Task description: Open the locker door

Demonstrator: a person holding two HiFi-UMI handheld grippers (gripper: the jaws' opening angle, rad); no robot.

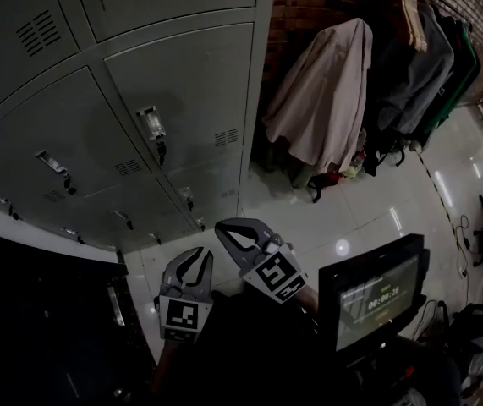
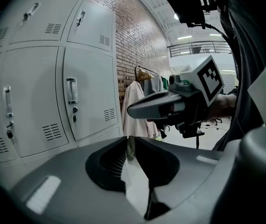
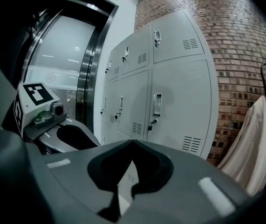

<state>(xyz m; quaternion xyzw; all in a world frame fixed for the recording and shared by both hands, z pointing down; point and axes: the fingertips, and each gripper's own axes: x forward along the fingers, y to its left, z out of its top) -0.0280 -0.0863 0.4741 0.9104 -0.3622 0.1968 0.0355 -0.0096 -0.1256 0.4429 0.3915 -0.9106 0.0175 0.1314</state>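
Grippers number two, both empty, held well short of the closed grey locker door (image 1: 192,83) with its one handle (image 1: 150,123). The left gripper (image 1: 197,255) has its jaws slightly apart, and the right gripper (image 1: 223,227) has its jaws pressed together.

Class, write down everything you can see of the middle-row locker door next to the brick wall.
The locker door is a tall, pale grey panel that looks like painted sheet metal. An upright metal handle sits near its left edge, with a small round lock below it and what seems a dark key hanging there. A block of vent slots is cut low on its right. The door is shut, flush with its neighbours, in the column beside the brick wall. Nothing touches it.
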